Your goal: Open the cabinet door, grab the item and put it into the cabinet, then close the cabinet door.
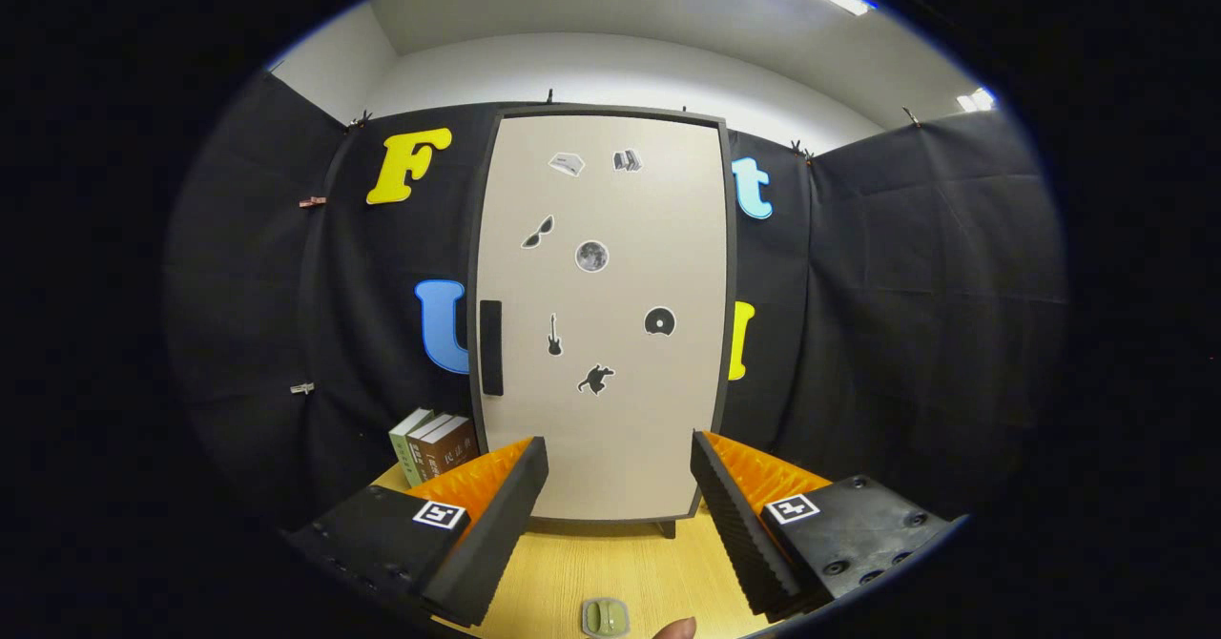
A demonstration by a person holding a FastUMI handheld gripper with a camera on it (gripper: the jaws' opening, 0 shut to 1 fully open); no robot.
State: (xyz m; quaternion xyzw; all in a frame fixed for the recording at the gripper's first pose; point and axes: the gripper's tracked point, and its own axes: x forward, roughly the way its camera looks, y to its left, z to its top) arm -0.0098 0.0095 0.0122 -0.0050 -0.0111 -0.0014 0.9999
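Note:
A tall beige cabinet (603,315) with a dark frame stands on the wooden table (572,572), straight ahead of my fingers. Its door is shut, carries several small stickers and has a black vertical handle (490,347) on its left side. A small pale green item (605,617) lies on the table below and between my fingers, close to me. My gripper (620,458) is open, with nothing between its fingers, held some way short of the cabinet's lower front.
Three books (434,443) stand upright on the table to the left of the cabinet, beyond my left finger. Black cloth walls close the booth behind and on both sides. A fingertip (675,629) shows right of the green item.

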